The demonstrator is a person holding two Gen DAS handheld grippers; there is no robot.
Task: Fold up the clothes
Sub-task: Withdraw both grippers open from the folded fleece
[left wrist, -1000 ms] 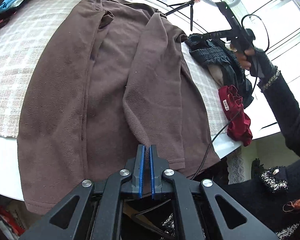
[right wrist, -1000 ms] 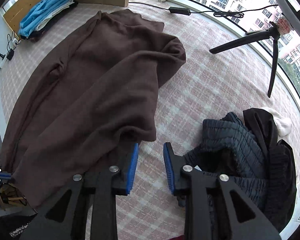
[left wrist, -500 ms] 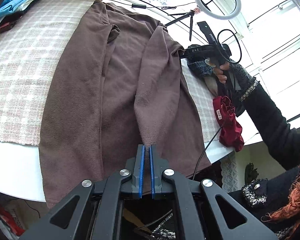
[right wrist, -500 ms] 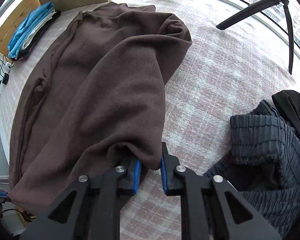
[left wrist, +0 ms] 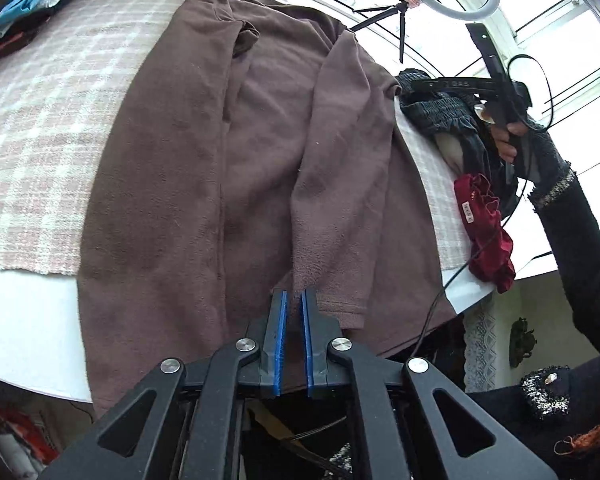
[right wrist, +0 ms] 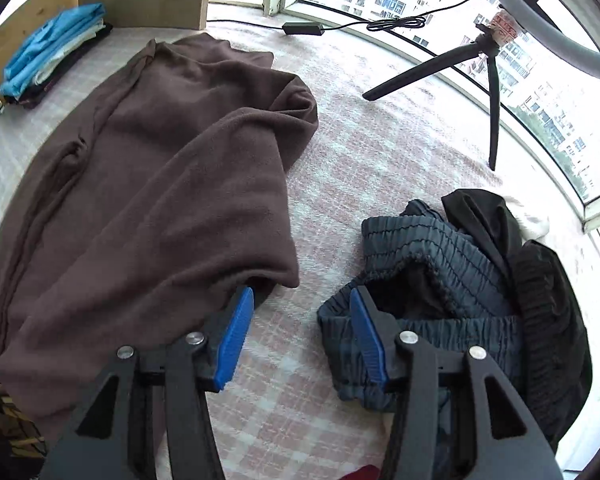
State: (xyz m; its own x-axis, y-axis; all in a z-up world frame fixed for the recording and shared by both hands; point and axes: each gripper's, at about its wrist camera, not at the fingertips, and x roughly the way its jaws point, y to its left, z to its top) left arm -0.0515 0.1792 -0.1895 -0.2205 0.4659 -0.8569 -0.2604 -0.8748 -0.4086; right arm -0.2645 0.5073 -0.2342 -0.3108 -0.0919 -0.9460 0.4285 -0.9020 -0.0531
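A brown fleece garment point(left wrist: 260, 152) lies spread lengthwise on the checked tablecloth point(left wrist: 40, 140), its hem hanging over the near table edge. One sleeve point(left wrist: 340, 168) is folded in along its right side. My left gripper point(left wrist: 294, 304) sits at the sleeve's cuff corner, its blue pads nearly together with brown cloth between them. My right gripper point(right wrist: 300, 316) hovers at the garment's right edge. Its jaws are opening and only bare tablecloth shows between them. The brown fold point(right wrist: 236, 216) lies just beside its left finger point(right wrist: 236, 332).
A dark grey pleated garment point(right wrist: 440, 256) and a black one point(right wrist: 540, 288) are heaped right of the right gripper. A red cloth point(left wrist: 484, 228) hangs at the table corner. A ring-light tripod point(right wrist: 488, 72) stands by the window. Folded blue clothes point(right wrist: 52, 52) sit far left.
The right gripper closed on the brown fold's edge, then let it go and opened wide. The fold now rests on the garment. The left gripper stays pinched at the cuff.
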